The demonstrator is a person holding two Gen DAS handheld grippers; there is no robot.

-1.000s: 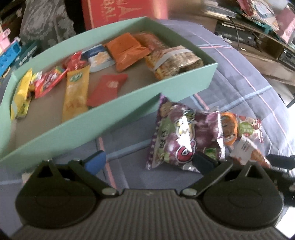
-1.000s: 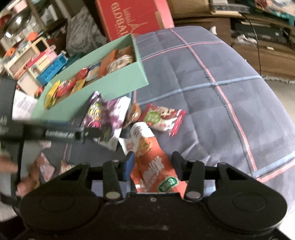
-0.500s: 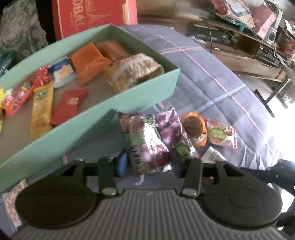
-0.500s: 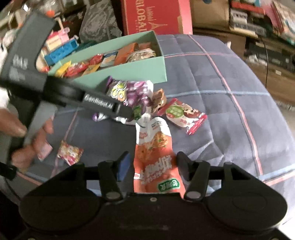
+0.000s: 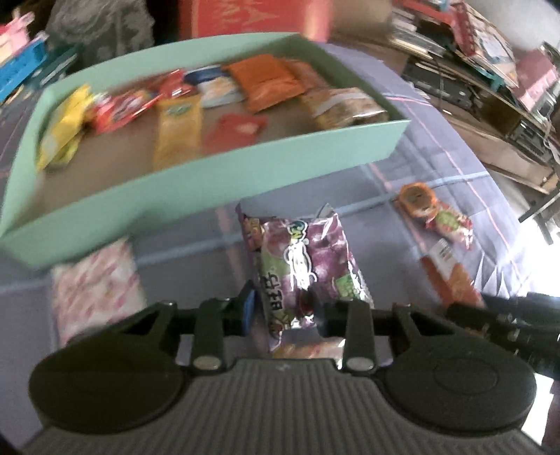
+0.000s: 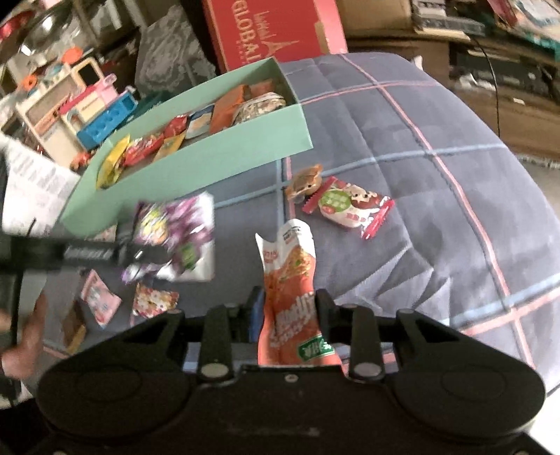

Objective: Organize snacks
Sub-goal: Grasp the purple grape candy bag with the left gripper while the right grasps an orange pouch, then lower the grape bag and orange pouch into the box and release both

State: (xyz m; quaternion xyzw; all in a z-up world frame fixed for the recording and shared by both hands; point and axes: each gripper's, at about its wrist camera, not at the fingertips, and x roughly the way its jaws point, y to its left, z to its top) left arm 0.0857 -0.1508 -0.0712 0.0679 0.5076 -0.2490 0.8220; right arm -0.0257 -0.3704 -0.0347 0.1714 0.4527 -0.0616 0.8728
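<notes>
A purple packet (image 5: 308,269) is clamped in the just-narrowed left gripper (image 5: 285,309) near the green box (image 5: 224,168); an orange packet (image 6: 292,304) (upright) is pinched by the right gripper (image 6: 285,308), whose jaws have just closed in.

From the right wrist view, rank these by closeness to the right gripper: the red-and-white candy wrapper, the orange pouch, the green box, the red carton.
1. orange pouch: clamped between the right gripper fingers, centre.
2. red-and-white candy wrapper: on the quilt, ahead and slightly right.
3. green box: farther back, to the left.
4. red carton: farthest, behind the box at top.
</notes>
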